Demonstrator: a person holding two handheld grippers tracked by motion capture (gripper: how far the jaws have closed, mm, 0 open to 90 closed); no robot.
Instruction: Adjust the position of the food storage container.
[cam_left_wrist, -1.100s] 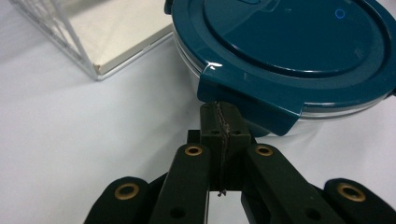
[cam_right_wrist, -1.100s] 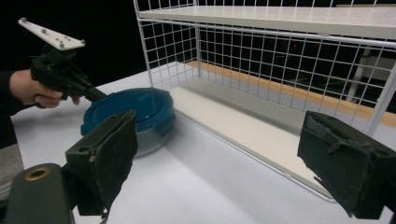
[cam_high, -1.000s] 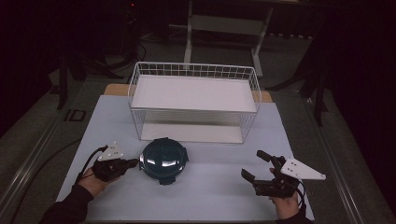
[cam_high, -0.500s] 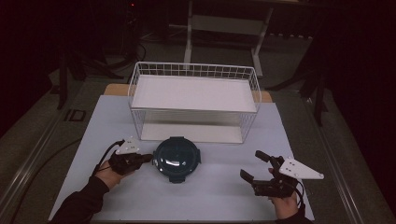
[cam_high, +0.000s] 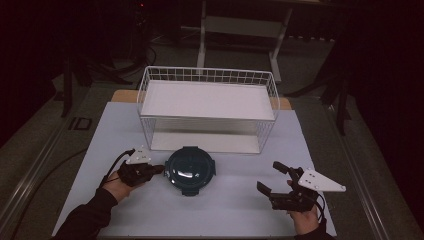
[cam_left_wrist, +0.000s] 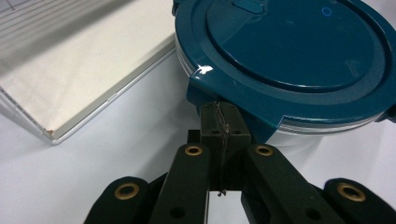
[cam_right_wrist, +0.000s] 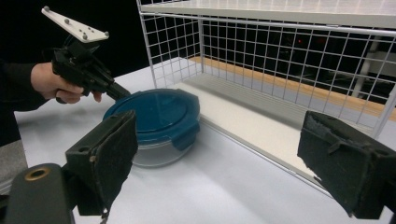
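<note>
At the left of the high view, the left tool (cam_high: 159, 169) lies low over the pale counter (cam_high: 235, 210), its jaws clenched tight together with nothing between them; in the left gripper view the closed tips (cam_left_wrist: 220, 122) press against a side latch tab of the round clear container with a dark teal snap-on plastic lid (cam_high: 190, 170). That container sits on the counter near its middle, just in front of the white wire basket with a flat white board inside (cam_high: 207, 102) and apart from it. Judging by its look, the container is rigid and fairly light if empty, though its contents cannot be made out; the glossy lid is likely slippery, and the smooth round wall offers little purchase. The firmest hold would probably be across the rim at one of the latch tabs, or with wide jaws spanning the body, since a push at one edge, as now, would tend to slide or spin it on the smooth counter. Further right, the right tool (cam_high: 277, 178) rests near the counter's front edge, well apart from the container, its jaws spread wide and empty.
</note>
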